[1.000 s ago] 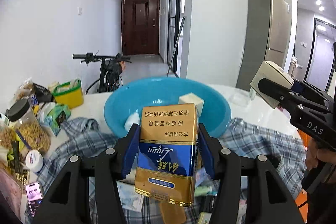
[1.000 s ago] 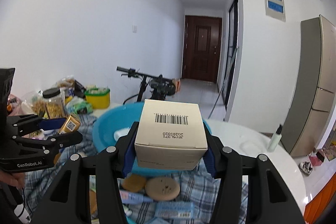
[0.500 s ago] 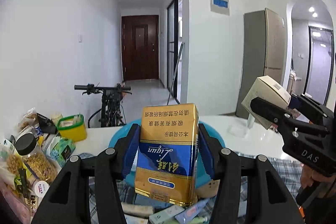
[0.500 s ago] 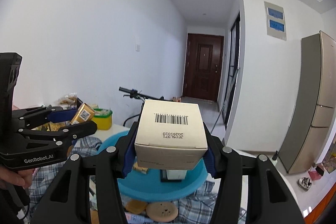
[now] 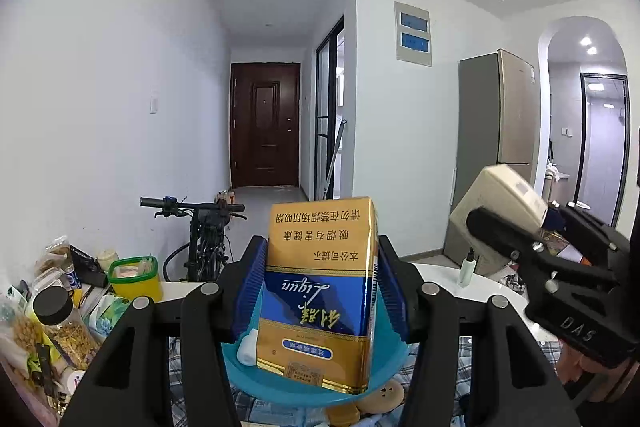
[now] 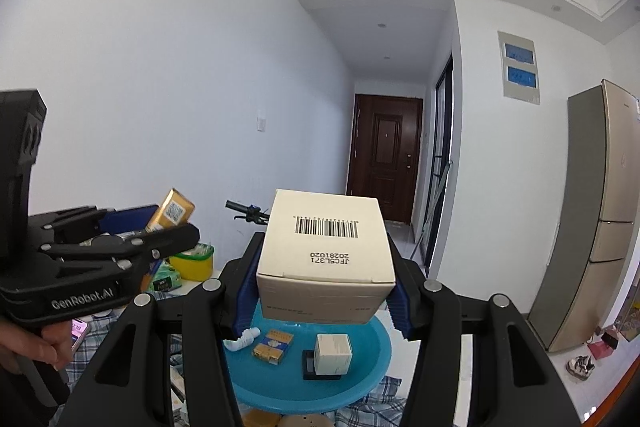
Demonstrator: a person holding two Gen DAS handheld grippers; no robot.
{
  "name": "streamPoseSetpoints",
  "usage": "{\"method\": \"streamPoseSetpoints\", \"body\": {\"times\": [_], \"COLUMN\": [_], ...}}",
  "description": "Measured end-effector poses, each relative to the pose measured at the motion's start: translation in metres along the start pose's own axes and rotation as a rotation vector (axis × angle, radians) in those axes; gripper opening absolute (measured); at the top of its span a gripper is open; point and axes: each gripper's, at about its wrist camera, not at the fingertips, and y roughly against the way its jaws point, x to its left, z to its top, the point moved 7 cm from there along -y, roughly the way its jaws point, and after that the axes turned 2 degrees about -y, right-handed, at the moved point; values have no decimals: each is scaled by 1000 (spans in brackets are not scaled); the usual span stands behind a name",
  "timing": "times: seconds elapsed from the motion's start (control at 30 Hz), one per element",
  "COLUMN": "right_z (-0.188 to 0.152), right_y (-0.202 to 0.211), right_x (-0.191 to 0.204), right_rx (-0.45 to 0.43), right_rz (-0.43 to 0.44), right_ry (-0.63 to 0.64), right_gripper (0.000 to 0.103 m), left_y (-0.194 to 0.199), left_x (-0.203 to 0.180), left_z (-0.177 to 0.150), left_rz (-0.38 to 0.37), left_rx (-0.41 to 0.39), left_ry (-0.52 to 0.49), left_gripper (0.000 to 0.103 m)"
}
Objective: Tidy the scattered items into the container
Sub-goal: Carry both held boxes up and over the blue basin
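Note:
My left gripper (image 5: pixel 320 287) is shut on a gold and blue cigarette pack (image 5: pixel 320 291) and holds it high above the blue basin (image 5: pixel 384 375). My right gripper (image 6: pixel 322 287) is shut on a cream cardboard box with a barcode (image 6: pixel 324 247), also above the basin (image 6: pixel 360 379). In the basin lie a small gold pack (image 6: pixel 273 346), a small cream cube on a black block (image 6: pixel 333 354) and a white piece (image 6: pixel 242 341). The right gripper with its box (image 5: pixel 504 199) shows at the right of the left wrist view; the left gripper with its pack (image 6: pixel 172 211) shows at the left of the right wrist view.
The basin sits on a plaid cloth (image 6: pixel 372 413) on a white round table (image 5: pixel 480 291). A round wooden disc (image 5: pixel 382 397) lies by the basin's near rim. A yellow tub (image 5: pixel 134 277), jars and snack packs (image 5: pixel 60 323) crowd the left side. A small bottle (image 5: pixel 466 269) stands at the right.
Both grippers have risen with their items and tilted up; the basin and table have sunk towards the bottom of both views. Both grips are unchanged.

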Motion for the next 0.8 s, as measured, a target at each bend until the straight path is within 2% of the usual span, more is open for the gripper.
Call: {"method": "streamPoseSetpoints", "body": {"times": [0.23,0.63,0.8], "right_z": [3,-3,-8], "right_y": [9,7,0], "right_x": [7,10,7], "right_rx": [-19,-2,14], "right_rz": [1,7,2], "right_ry": [7,-5,-8], "right_gripper": [52,53,53], "left_y": [1,-1,-11], "left_x": [3,2,7], "left_z": [-4,1,-3], "left_rz": [-4,-6,3], "left_rx": [13,6,12], "left_ry": [13,-5,21], "left_gripper": [56,56,57]}}
